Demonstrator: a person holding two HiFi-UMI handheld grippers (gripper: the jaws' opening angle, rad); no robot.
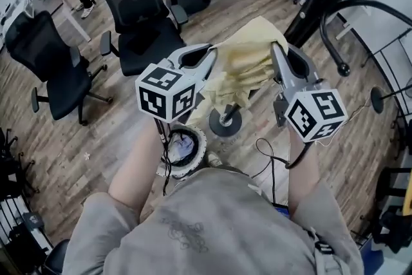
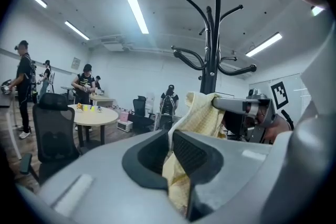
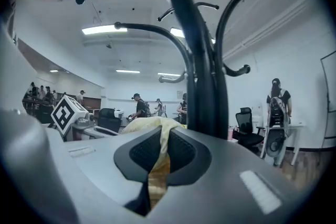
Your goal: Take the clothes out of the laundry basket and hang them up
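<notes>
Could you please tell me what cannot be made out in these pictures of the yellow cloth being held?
Laundry basket: head view, the left arm covers part; contents unclear.
Yellow cloth: bunched in every view; garment type unreadable.
Coat stand: top cut off in head view; base hidden in both gripper views.

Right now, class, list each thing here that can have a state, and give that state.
Left gripper, shut on cloth.
Right gripper, shut on cloth.
Cloth, held up between both grippers.
Coat rack, upright, hooks in view bare.
Basket, on floor, laundry seemingly inside.
</notes>
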